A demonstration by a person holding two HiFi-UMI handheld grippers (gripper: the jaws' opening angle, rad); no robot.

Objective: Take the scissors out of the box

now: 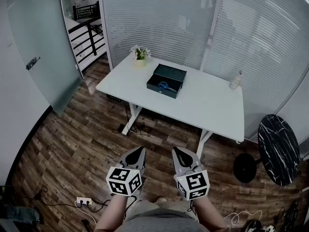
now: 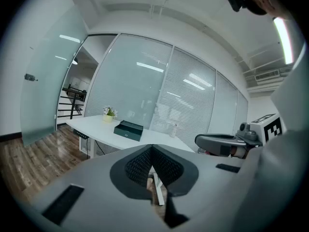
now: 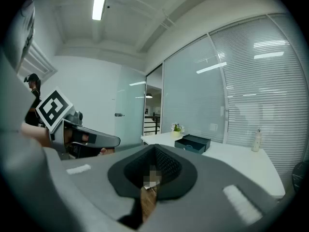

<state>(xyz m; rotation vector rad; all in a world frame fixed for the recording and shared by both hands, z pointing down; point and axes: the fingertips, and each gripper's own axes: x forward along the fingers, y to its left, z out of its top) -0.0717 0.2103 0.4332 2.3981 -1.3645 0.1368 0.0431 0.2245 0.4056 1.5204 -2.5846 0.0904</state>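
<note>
A dark open box point(image 1: 167, 80) lies on the white table point(image 1: 212, 105), well ahead of me, with blue-handled scissors point(image 1: 164, 86) inside it. Both grippers hang low over the wooden floor, far short of the table. My left gripper point(image 1: 140, 150) has its jaws meeting at the tips, with nothing between them. My right gripper point(image 1: 177, 151) is shut and empty too. The left gripper view shows the box point(image 2: 128, 129) small beyond the left gripper point(image 2: 152, 147). In the right gripper view the box point(image 3: 193, 143) sits past the right gripper point(image 3: 155, 148).
A potted flower point(image 1: 140, 55) stands at the table's far left corner, a small white bottle point(image 1: 235, 80) at its far right. A round black marble table point(image 1: 278, 149) and a black round base point(image 1: 245, 167) stand to the right. Cables and a power strip point(image 1: 84, 202) lie on the floor.
</note>
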